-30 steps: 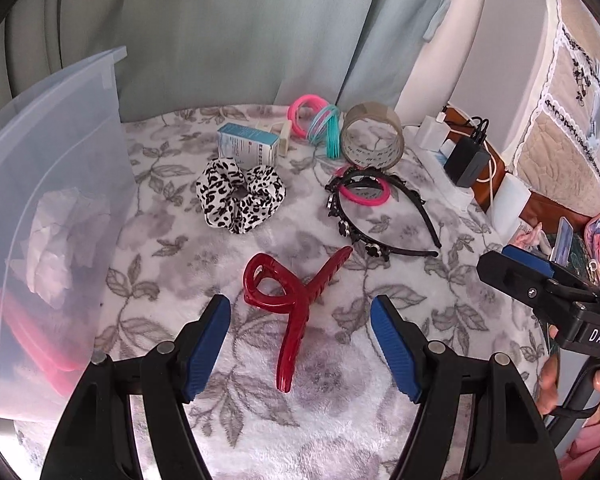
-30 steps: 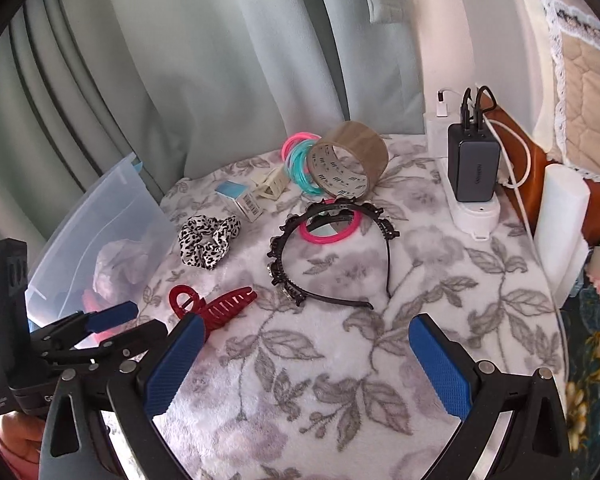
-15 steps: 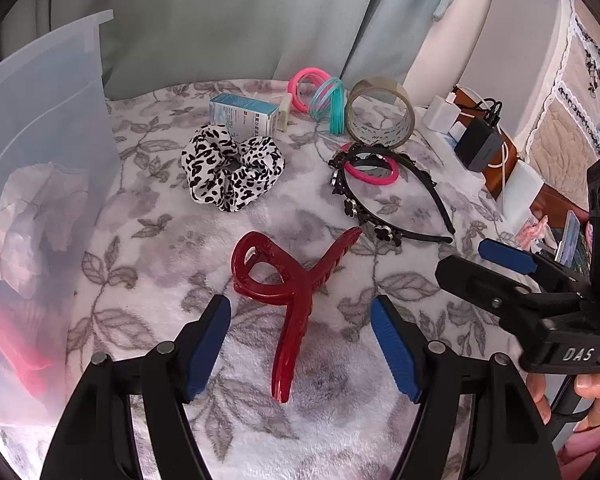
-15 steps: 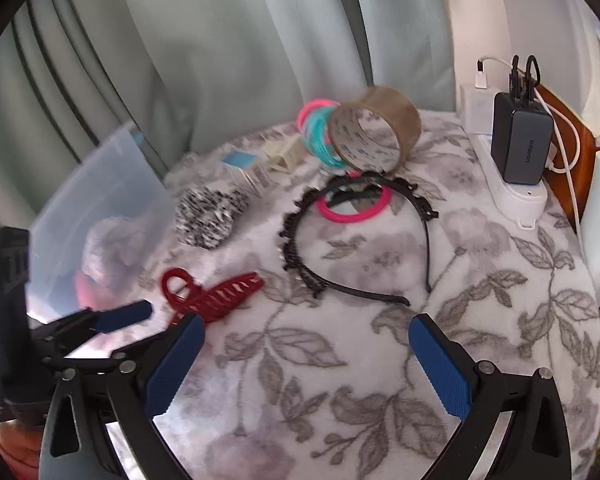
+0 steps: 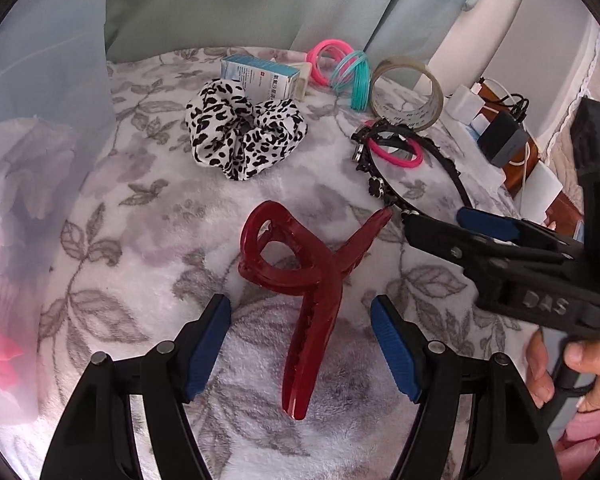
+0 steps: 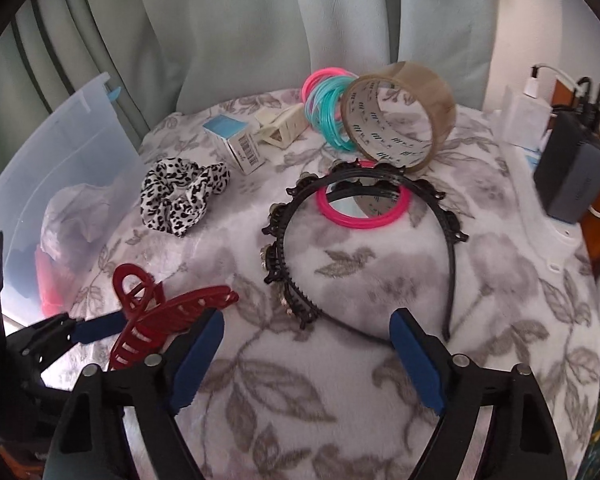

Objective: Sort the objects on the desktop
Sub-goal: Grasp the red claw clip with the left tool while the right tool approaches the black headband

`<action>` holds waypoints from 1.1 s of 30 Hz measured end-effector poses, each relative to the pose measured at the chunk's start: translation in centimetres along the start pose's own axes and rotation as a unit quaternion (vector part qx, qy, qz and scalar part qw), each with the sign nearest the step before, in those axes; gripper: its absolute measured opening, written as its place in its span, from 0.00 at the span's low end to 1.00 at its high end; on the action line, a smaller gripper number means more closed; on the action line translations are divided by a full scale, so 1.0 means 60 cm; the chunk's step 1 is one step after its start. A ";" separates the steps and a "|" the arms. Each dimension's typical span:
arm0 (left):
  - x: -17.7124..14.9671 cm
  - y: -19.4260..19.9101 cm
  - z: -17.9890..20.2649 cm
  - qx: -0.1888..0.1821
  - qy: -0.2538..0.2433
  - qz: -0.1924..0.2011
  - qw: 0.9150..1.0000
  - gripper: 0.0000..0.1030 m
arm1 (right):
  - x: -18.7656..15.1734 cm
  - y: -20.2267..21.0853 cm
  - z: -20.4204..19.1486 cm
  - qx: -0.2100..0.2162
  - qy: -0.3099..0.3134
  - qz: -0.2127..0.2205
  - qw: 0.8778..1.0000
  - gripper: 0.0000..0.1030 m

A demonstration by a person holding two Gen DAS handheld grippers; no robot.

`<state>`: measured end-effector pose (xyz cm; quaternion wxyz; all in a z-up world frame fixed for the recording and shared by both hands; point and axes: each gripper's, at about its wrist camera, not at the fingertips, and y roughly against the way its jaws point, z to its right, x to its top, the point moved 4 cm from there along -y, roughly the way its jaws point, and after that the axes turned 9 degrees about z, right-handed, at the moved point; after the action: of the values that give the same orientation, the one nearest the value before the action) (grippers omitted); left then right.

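With our left gripper (image 5: 300, 336) spread wide astride the red claw clip (image 5: 304, 280) lying between its pads (the right gripper (image 6: 306, 354), equally agape, held nothing short of the black headband (image 6: 364, 240)), we judged the clip's curved shell might squirt sideways on closing.

One red claw clip (image 5: 304, 280). One leopard scrunchie (image 5: 242, 136). One black headband (image 6: 364, 240). One tape roll (image 6: 398, 116). One flat pink ring (image 6: 362, 206) inside the headband. One bunch of pink and teal bangles (image 6: 326, 110), number within unclear. One blue-and-white box (image 6: 236, 142). One cream clip (image 6: 282, 126). One clear bin (image 6: 68, 152). Two grippers: left (image 5: 300, 344), right (image 6: 306, 360).
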<state>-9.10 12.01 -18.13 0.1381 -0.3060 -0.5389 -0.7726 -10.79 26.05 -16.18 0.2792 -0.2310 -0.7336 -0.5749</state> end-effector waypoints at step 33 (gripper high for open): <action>-0.019 0.034 0.011 -0.004 -0.016 0.012 1.000 0.23 | -0.017 0.004 0.016 0.033 -0.015 0.010 0.999 0.22</action>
<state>-6.91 11.68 -17.14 0.1373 -0.3251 -0.5341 -0.7682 -10.03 27.02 -16.84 0.2814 -0.2374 -0.7540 -0.5440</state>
